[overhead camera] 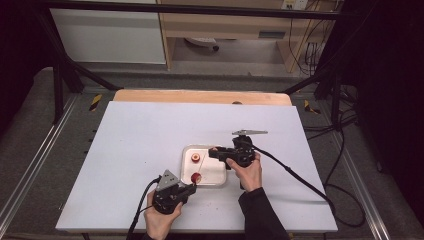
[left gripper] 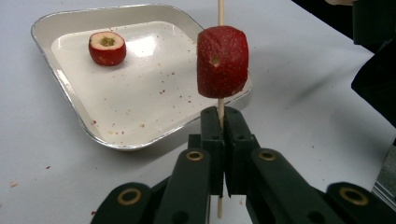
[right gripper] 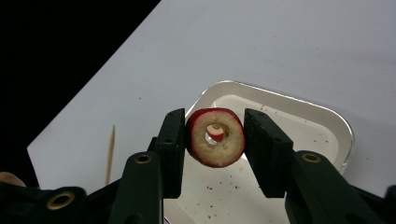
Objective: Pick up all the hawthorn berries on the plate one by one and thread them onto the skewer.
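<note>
Clamping the skewer [left gripper: 220, 114] tight in my left hand-held gripper [left gripper: 223, 135], one red fruit piece [left gripper: 222, 62] threaded on it. My right hand-held gripper [right gripper: 214, 140] squeezes a cored fruit ring [right gripper: 215, 137] (hole facing me) above the white tray [overhead camera: 216, 179], near the counter's [overhead camera: 140, 140] front edge.
</note>
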A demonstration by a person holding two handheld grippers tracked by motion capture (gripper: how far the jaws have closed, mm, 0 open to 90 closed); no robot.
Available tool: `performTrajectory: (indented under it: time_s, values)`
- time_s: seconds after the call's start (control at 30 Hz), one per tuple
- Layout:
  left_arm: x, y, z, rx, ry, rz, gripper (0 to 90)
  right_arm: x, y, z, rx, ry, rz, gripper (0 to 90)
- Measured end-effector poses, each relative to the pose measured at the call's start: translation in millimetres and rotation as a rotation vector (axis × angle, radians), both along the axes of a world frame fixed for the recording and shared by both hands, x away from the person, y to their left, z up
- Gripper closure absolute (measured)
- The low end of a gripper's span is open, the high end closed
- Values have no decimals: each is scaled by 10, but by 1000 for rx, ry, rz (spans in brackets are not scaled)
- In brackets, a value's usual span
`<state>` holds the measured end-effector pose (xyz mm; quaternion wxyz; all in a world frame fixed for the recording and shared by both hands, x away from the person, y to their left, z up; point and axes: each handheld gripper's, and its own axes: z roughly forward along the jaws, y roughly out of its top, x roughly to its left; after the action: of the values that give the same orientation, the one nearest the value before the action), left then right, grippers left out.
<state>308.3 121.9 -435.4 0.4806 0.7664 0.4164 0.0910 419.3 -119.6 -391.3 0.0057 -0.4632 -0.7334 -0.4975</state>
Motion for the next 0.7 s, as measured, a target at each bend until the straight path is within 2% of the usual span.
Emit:
performTrajectory:
  time_s: [0.27,0.7]
  values:
    - [-25,-46,-7,-16,0,12,882,-37,17,11,75,-28,-38,605]
    - [-35,-125,-33,-37,11,45,881,-58,20,60,152,-75,-76,605]
